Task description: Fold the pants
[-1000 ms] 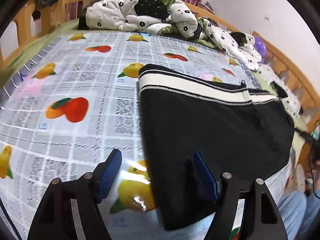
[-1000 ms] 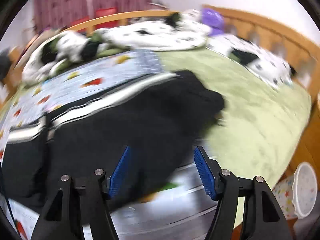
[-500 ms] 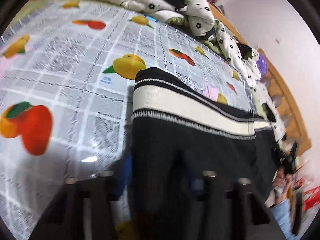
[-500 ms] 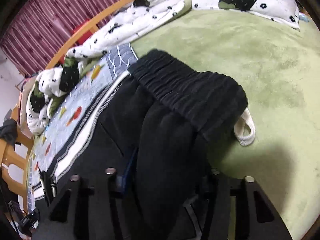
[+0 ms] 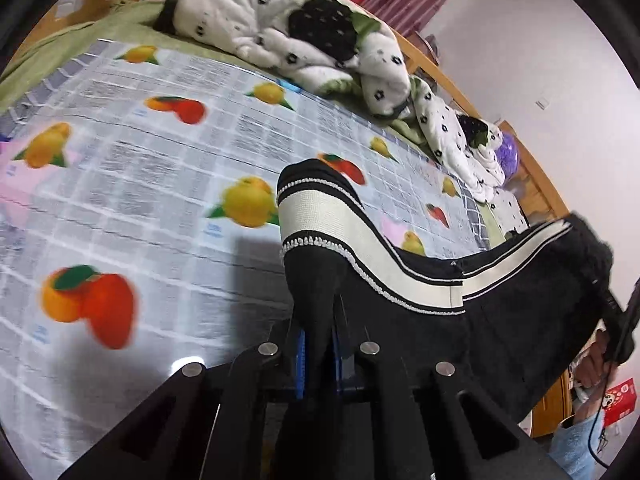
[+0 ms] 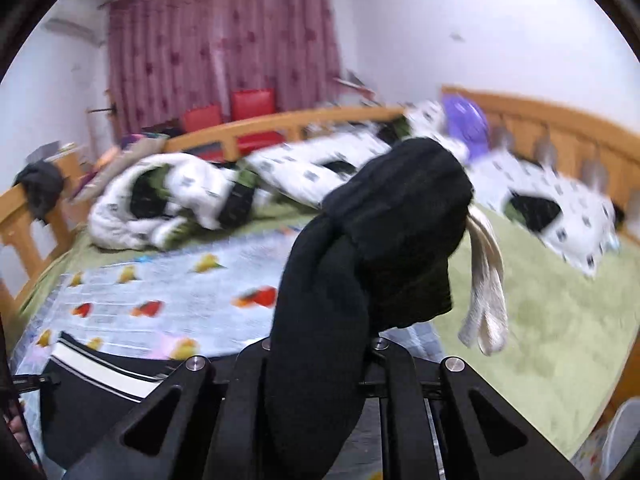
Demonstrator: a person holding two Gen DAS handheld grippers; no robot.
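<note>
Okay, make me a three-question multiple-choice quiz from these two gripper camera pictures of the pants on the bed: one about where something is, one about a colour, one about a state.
1. Where does the fruit-print sheet lie?
A. spread on the bed under the pants
B. hung on the wall
C. folded on a chair

2. What colour is the wide stripe on the black pants?
A. red
B. cream white
C. green

3. What is the left gripper doing?
A. standing wide open, holding nothing
B. resting on the pillow
C. clamped on the pants' fabric

Answers:
1 A: the sheet covers the mattress, with the pants over it.
2 B: a pale band runs between thin black and white lines.
3 C: black cloth sits pinched between its blue pads.
</note>
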